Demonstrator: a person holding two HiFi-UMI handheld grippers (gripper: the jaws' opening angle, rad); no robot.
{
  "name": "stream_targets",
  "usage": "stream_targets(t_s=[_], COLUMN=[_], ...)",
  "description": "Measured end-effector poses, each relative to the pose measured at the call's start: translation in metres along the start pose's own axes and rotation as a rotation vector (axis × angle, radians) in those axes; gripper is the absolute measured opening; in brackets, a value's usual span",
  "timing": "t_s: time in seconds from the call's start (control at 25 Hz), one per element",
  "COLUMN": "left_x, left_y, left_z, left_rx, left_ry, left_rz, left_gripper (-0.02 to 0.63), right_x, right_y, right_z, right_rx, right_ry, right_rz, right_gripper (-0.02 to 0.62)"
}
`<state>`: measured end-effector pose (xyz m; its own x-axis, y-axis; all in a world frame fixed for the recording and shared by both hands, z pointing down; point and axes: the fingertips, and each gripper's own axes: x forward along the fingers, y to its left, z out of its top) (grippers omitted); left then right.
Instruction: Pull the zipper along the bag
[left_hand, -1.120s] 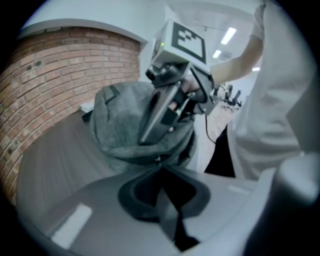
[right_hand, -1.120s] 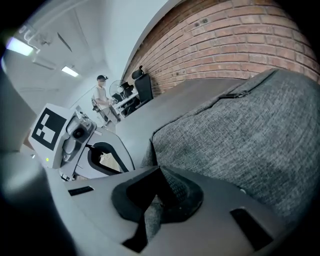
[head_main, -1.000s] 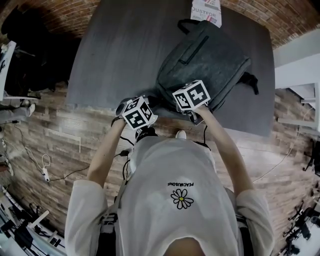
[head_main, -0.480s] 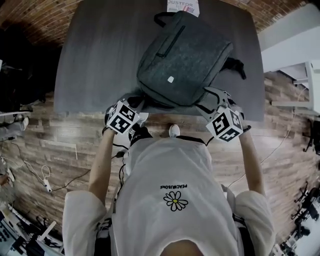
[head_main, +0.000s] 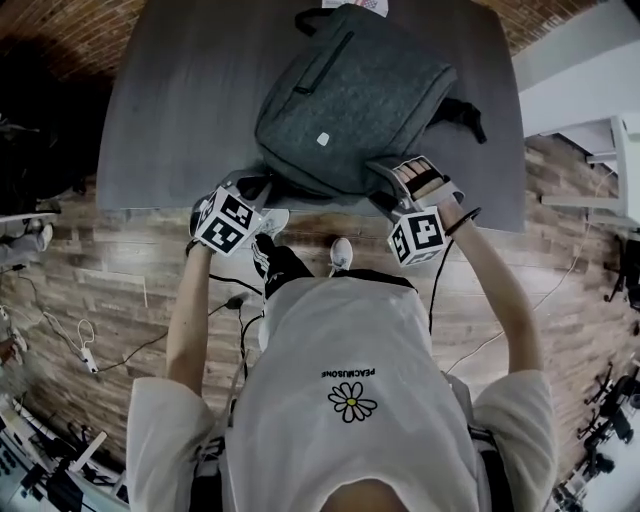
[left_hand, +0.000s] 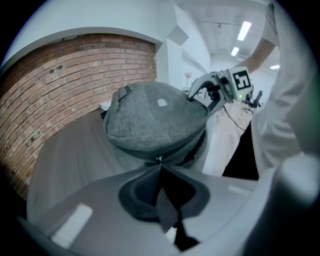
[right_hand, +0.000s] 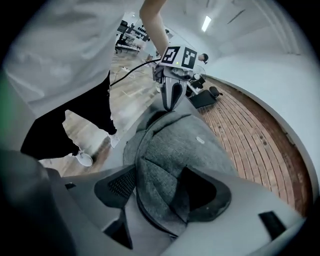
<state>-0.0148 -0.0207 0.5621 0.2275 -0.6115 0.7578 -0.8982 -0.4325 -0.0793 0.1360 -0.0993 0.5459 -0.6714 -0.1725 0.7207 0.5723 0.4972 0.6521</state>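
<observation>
Head view: grey bag (head_main: 350, 95) lies on the dark table (head_main: 170, 120) close to its front edge, with the left gripper (head_main: 258, 188) at the bag's near-left corner and the right gripper (head_main: 395, 178) at its near-right corner. Left gripper view: jaws together, pinching a dark tab (left_hand: 165, 207) at the bag's edge, bag directly ahead of the tips. Right gripper view: jaws wide apart and have just been opening; a fold of the bag's grey fabric sits between them, unclamped.

A dark grey table (head_main: 200, 100) stood on a wood-plank floor (head_main: 100, 260) beside a curved brick wall (left_hand: 75, 80); ceiling strip lights (left_hand: 244, 30) glowed.
</observation>
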Motion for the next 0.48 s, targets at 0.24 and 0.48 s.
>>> stream_targets(t_s=[0.24, 0.48], left_x=[0.005, 0.015], left_y=[-0.032, -0.078], left_z=[0.011, 0.035], left_rx=[0.123, 0.212], left_ry=[0.050, 0.064], left_rz=[-0.145, -0.267], left_gripper=[0.008, 0.010], right_x=[0.006, 0.012], right_y=[0.000, -0.004], right_z=[0.000, 0.009], right_rx=[0.024, 0.054], right_ry=[0.031, 0.055], right_rz=[0.038, 0.068], right_gripper=[0.302, 0.301])
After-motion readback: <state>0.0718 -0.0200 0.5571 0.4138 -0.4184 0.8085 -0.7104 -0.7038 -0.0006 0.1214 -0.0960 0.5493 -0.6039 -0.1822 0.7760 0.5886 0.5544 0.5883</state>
